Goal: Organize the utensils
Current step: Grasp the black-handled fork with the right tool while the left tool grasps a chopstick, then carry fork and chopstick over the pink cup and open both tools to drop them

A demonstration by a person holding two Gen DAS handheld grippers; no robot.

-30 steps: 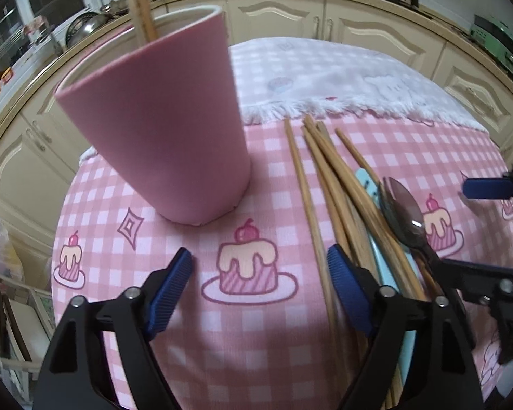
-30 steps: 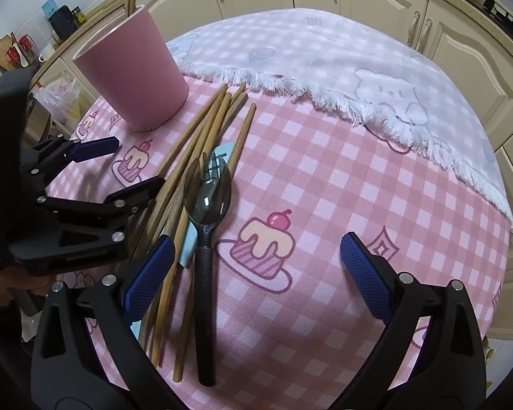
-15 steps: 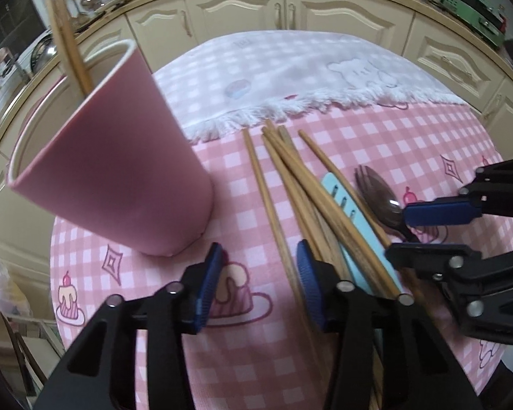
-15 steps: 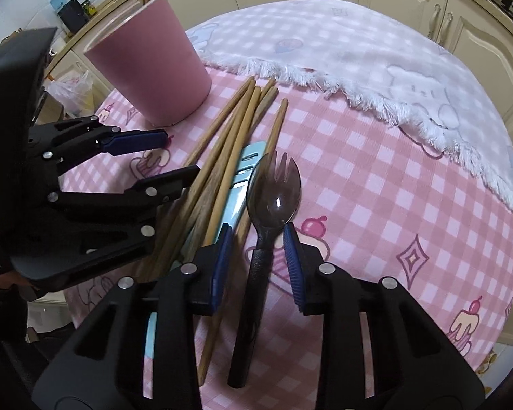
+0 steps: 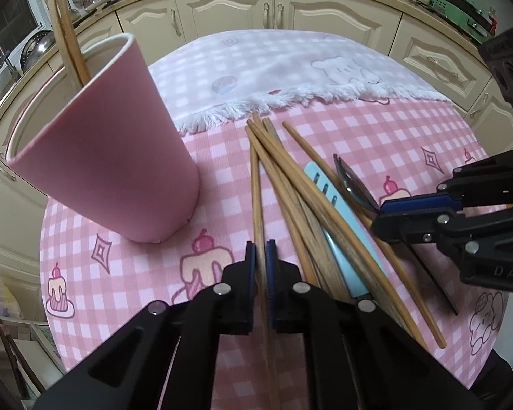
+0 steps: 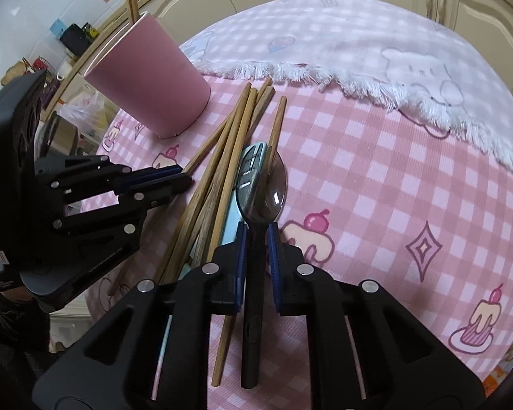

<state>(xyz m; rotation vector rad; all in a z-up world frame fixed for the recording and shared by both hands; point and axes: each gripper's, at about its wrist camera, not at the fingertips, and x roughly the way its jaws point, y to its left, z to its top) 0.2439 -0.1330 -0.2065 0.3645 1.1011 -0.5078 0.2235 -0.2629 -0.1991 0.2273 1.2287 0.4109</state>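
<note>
Both grippers had just been closing. Left gripper (image 5: pixel 260 256) had its fingers clamped on the leftmost chopstick (image 5: pixel 255 184), which ran between the pads and on along the surface (image 5: pixel 376 136). Right gripper (image 6: pixel 255 239) had its fingers pinched on the neck of the dark spork (image 6: pixel 261 191), just below the bowl. Pink cup (image 5: pixel 119 143) stood upright to the left of the pile, two chopsticks already in it.

Risks, as I read it:
- Spork lay on top of the blue utensil (image 5: pixel 328 198) and the loose chopsticks (image 5: pixel 290 171); lifting could drag or scatter them.
- Thin chopstick, gripped off-centre, could pivot in the pads.
- Grippers sat close together; both heading for the cup could clash or tip it.
</note>
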